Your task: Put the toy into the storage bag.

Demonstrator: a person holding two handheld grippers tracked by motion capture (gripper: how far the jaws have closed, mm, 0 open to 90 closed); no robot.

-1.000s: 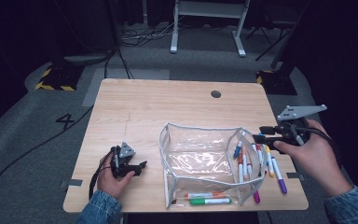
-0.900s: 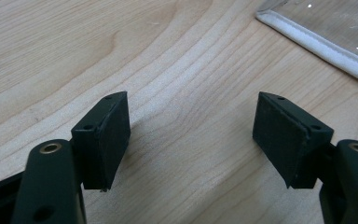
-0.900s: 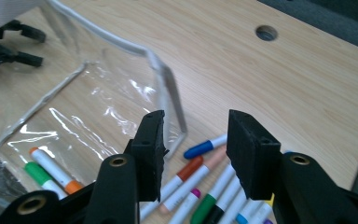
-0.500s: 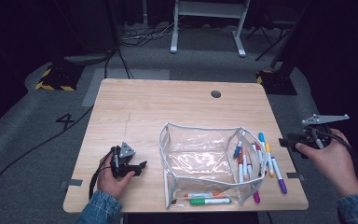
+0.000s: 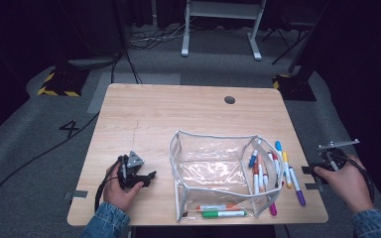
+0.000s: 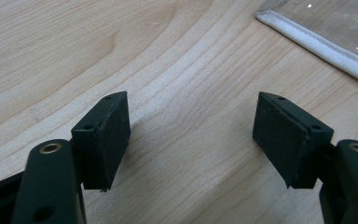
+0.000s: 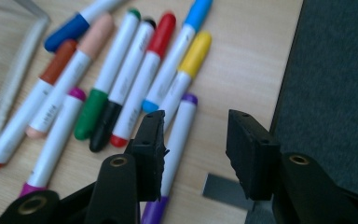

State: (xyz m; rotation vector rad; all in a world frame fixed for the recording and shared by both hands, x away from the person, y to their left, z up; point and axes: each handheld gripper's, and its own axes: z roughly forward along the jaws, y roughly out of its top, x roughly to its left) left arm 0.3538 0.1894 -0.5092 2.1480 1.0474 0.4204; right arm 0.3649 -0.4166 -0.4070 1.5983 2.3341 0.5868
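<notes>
High view: right tool (image 5: 326,162), part open and empty, has dropped off bench's (image 5: 178,114) right edge, away from markers (image 5: 278,168); left tool (image 5: 138,177) open, idle.

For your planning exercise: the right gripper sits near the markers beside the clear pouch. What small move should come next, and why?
Probably shift the right gripper sideways over the purple-capped marker and lower it. Its jaws are open with only bare table between them, that marker lies just outside one pad, and the clear pouch stands open close by.
</notes>
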